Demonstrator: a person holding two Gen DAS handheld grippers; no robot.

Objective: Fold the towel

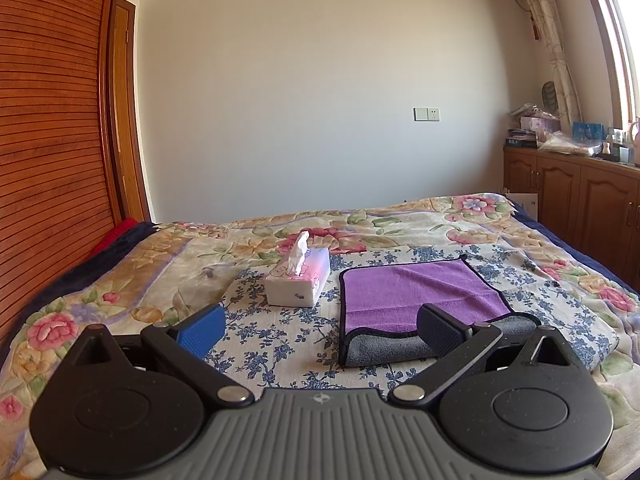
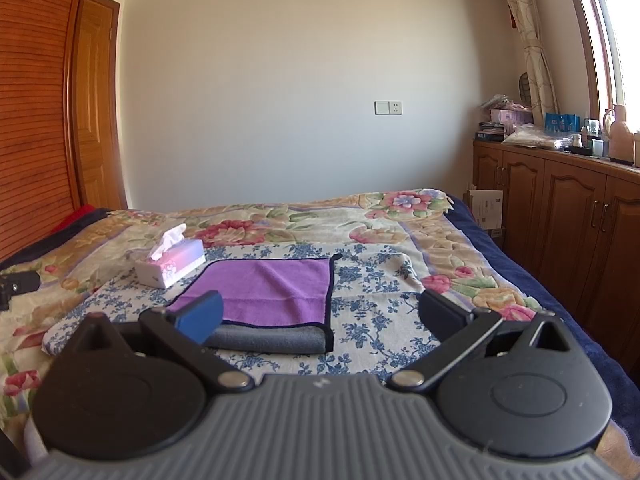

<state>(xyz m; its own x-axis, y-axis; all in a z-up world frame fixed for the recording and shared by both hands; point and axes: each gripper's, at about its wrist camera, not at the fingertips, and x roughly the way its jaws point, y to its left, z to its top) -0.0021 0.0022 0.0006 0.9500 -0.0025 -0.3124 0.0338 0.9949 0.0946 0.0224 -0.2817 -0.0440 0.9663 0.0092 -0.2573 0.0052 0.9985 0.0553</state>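
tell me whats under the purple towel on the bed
The purple towel lies on a blue-flowered cloth spread over the floral quilt. Its grey underside shows at the near fold. What the cloth looks like directly beneath the towel is covered.

We face a plain cream wall [image 1: 320, 80] with a socket [image 1: 426, 114] at three o'clock. At nine o'clock we see a slatted wardrobe [image 1: 48, 120] and a door [image 2: 96, 112]. At three o'clock, cabinets [image 2: 560, 208] stand under a sunlit window [image 2: 616, 32] with a curtain [image 2: 532, 40]. The bed [image 1: 400, 224] fills six o'clock.
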